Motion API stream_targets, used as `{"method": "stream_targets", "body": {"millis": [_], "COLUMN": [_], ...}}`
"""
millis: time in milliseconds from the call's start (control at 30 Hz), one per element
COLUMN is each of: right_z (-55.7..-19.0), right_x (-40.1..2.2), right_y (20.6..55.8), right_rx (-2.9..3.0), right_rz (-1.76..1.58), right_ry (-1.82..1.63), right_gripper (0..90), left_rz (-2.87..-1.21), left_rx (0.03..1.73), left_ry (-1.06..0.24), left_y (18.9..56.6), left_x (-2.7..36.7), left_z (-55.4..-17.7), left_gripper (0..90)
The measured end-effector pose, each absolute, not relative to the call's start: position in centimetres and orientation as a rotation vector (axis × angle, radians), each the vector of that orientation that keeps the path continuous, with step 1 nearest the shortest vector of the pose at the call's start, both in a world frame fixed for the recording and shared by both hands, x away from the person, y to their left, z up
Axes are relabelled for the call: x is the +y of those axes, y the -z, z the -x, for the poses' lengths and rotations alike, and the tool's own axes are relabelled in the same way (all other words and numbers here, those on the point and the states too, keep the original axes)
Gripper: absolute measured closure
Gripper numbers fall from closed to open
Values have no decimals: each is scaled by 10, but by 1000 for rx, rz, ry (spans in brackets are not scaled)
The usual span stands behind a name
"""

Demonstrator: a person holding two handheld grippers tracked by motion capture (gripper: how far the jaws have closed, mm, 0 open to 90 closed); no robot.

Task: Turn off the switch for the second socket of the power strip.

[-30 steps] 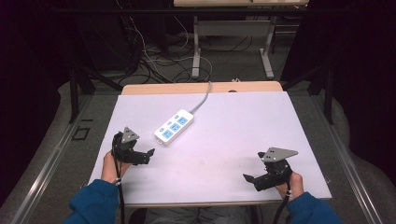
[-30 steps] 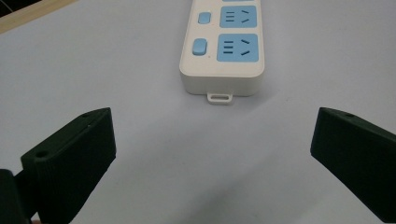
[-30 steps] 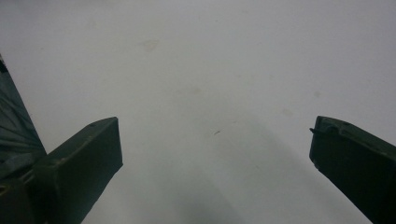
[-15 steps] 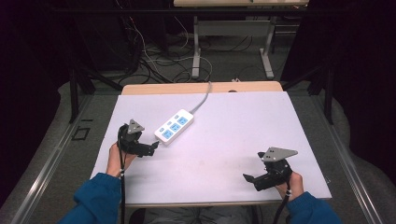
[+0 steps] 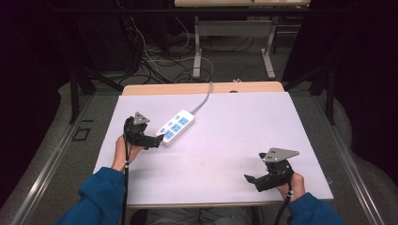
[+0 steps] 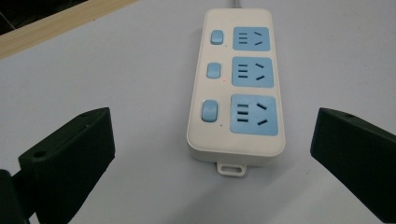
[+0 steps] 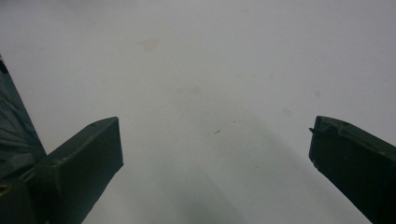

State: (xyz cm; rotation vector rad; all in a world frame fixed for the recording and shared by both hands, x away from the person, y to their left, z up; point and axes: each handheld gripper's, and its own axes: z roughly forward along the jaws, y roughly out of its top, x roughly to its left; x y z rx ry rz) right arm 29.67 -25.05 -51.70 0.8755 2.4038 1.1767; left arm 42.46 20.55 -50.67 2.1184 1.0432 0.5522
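A white power strip [image 5: 176, 127] [image 6: 236, 88] with three blue sockets and three blue switches lies on the white table [image 5: 234, 131], its grey cable running off the far edge. My left gripper [image 5: 157, 139] [image 6: 210, 154] is open, its jaws wide on either side of the strip's near end without touching it. My right gripper [image 5: 251, 179] [image 7: 215, 154] is open low over bare tabletop at the front right, with nothing between its jaws.
The cable [image 5: 204, 99] leaves the strip toward the table's far wooden edge [image 5: 202, 88]. Beyond it, loose cables and a metal table frame [image 5: 234, 42] stand on the floor. Metal rails run along both sides of the table.
My left gripper has moved forward and right up to the power strip's near end. The right gripper has stayed in place.
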Motion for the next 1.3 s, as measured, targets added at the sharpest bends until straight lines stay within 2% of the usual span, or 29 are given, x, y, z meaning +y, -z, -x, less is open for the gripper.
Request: {"method": "stream_targets", "body": {"millis": [400,567,633,767,833,867,900,933,967,1033,1067,1100,1167,1200,1300], "right_z": [-298,-297,-297,-298,-298,-298,-297,-297,-296,-297,-297,-297,-297,-298,-297], "right_x": [-251,-250,-250,-250,-250,-250,-250,-250,-249,-250,-250,-249,-249,-249,-249], "right_y": [517,518,517,517,518,518,517,517,517,517,517,518,518,518,517], "right_rx": [2415,2407,2413,2414,2413,2413,2412,2412,2420,2419,2419,2414,2413,2415,2413], "right_rz": [-876,-886,-885,-875,-866,-866,-871,-871,-872,-864,-864,-873,-873,-862,-874], "right_ry": [-1174,-1177,-1177,-1175,-1177,-1177,-1170,-1170,-1174,-1168,-1168,-1174,-1174,-1173,-1172], "right_gripper": [25,26,27,27,27,27,27,27,28,28,28,29,29,29,29], "left_rz": [-2106,-2097,-2090,-2069,-2052,-2051,-2048,-2044,-2037,-2044,-2047,-2050,-2047,-2052,-2044], "left_rx": [1071,1071,1079,1079,1081,1074,1074,1071,1072,1066,1061,1057,1064,1052,1047], "left_ry": [-549,-571,-573,-569,-555,-554,-557,-552,-547,-549,-550,-545,-541,-542,-539], "left_y": [507,507,507,508,509,509,509,509,510,512,512,514,516,516,518], "left_x": [194,191,190,188,189,189,189,189,188,186,185,184,182,182,182], "left_z": [-447,-453,-455,-458,-460,-461,-461,-462,-462,-464,-465,-466,-467,-468,-470], "left_gripper": [28,163,180,409,500,500,568,568,645,705,705,770,799,858,896]}}
